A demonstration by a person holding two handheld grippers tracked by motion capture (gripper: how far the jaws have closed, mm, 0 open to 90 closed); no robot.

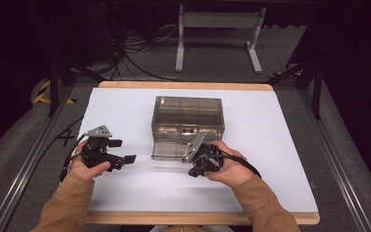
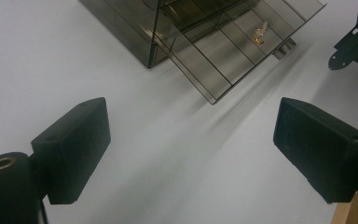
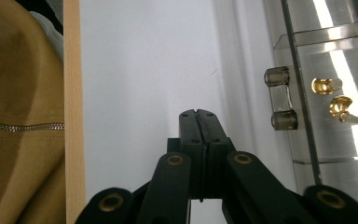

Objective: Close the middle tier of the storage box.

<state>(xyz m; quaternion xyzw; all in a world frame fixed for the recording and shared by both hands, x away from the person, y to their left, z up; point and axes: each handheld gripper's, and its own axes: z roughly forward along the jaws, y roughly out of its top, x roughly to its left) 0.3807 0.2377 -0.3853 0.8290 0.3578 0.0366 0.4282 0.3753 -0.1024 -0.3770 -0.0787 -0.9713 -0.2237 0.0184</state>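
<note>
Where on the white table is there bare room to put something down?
Free patches: the table to the right of the clear box, the stretch to its left, and the strip behind it. Crowded: the front, where the pulled-out drawer, right gripper and left gripper sit.

A lab or test workspace: a white-covered tabletop with a wooden edge sits inside a metal rail frame, cables trail over grey carpet, and hazard tape marks a stand's foot.
</note>
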